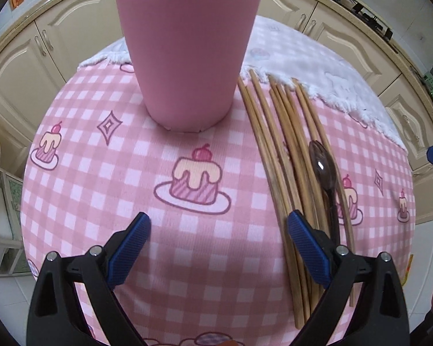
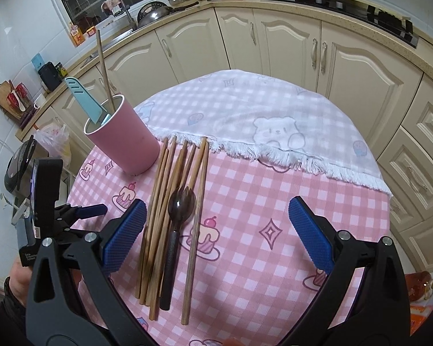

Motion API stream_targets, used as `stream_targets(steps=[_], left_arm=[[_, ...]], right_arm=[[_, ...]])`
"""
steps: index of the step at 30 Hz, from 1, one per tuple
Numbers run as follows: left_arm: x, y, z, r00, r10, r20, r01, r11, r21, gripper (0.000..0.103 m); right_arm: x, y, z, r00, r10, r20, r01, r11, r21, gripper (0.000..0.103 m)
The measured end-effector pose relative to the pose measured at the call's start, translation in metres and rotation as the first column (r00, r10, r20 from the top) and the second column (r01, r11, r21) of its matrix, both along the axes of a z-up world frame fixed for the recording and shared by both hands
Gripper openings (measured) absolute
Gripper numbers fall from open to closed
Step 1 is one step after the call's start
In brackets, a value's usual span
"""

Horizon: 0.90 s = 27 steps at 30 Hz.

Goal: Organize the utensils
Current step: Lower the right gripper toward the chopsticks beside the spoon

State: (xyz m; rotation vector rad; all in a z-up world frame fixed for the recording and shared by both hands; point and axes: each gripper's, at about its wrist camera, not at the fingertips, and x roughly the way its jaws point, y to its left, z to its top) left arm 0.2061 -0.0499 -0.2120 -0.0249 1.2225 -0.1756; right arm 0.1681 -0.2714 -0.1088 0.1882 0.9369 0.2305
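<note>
My left tool is spread wide and empty over the pink checked cloth-covered surface, with the tall pink cup at its 12 o'clock. My right tool also gapes empty. The loose wooden chopsticks lie at its 11 o'clock, with the dark plastic spork lying on them.

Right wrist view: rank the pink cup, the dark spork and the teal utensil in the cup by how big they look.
1. pink cup
2. dark spork, longer but slimmer, and nearer the camera, so unsure
3. teal utensil, partly hidden inside
</note>
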Motion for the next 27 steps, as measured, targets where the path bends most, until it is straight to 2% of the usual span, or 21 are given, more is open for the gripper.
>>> stream_targets(steps=[8,14,21,27], left_arm=[[0.010,-0.017,-0.004,1.000,0.020,-0.015,-0.019,0.998,0.058,0.095],[0.022,-0.023,-0.004,0.999,0.049,-0.013,-0.048,0.996,0.080,0.099],[0.025,-0.026,-0.006,0.998,0.059,0.021,-0.061,0.993,0.101,0.099],[0.016,-0.015,-0.006,0.998,0.063,0.022,-0.065,0.994,0.086,0.099]], right_arm=[[-0.003,-0.003,-0.006,1.000,0.000,-0.020,0.000,1.000,0.004,0.097],[-0.002,0.001,-0.013,0.999,0.012,-0.053,-0.014,0.999,-0.033,0.097],[-0.001,0.013,-0.036,0.991,0.044,-0.129,-0.058,0.993,-0.106,0.097],[0.000,0.018,-0.051,0.985,0.056,-0.162,-0.076,0.990,-0.117,0.097]])
